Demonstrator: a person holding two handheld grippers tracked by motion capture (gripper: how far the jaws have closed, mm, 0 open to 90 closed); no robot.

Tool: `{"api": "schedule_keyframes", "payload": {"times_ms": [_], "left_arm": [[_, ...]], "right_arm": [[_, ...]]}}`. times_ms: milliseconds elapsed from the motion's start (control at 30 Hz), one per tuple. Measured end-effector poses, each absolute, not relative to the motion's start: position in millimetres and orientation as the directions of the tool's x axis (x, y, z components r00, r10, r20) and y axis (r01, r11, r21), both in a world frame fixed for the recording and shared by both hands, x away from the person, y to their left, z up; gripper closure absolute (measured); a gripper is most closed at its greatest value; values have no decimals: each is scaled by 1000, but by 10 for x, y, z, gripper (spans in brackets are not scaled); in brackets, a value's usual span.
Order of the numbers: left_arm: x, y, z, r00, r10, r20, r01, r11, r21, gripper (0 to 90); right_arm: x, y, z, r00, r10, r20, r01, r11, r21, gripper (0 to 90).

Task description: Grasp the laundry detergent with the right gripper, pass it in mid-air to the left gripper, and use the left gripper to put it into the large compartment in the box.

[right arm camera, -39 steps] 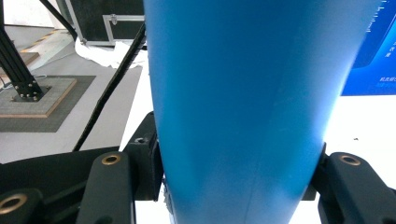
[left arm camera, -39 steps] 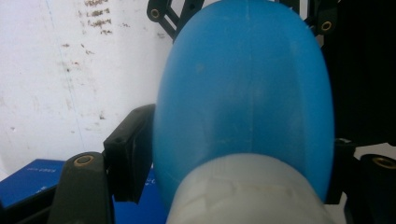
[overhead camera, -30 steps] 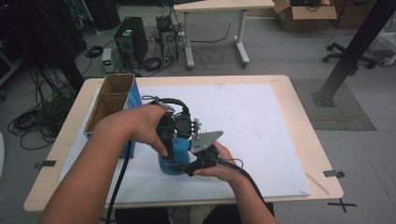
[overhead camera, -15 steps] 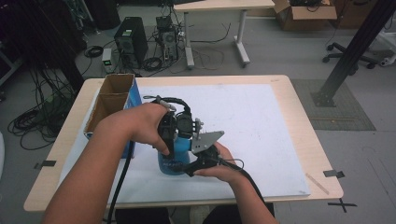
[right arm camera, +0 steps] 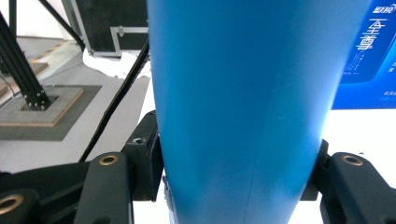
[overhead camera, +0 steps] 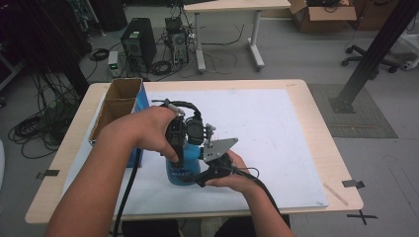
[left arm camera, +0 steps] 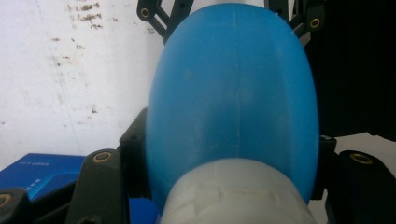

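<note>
A blue plastic bottle is stood at lower centre of the high view on the worktop, judged light, smooth-walled and slippery, best taken at neck and lower body. The left tongs are closed on its upper part, the right tongs on its lower body; the right jaws have just been easing open slightly, bottle between them.
</note>
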State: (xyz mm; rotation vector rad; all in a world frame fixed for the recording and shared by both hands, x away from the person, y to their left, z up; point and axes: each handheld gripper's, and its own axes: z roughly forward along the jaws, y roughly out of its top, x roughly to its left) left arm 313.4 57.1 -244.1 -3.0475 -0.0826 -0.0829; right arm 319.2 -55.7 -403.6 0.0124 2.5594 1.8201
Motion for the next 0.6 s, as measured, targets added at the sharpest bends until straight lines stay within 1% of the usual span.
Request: {"api": "schedule_keyframes", "payload": {"times_ms": [67,133,200,333,600], "left_arm": [[3134,575,-2442,997,51,56,56,-995,-86,387],[3138,577,-2444,997,52,48,56,-994,-89,387],[3141,582,-2446,998,49,47,53,-995,-88,387],[3154,598,-2443,997,55,46,59,-995,-85,387],[3149,607,-2438,997,52,52,56,-995,-84,387]], "right_arm": [[3190,-558,-4044,-1000,13,21,24,323,946,394],[3188,-558,-4059,-999,20,38,42,308,950,327],[3189,-557,-4062,-999,18,45,48,306,951,319],[3176,-554,-4071,-998,25,50,55,306,950,255],[3178,-582,-4097,-997,51,65,77,275,958,172]]}}
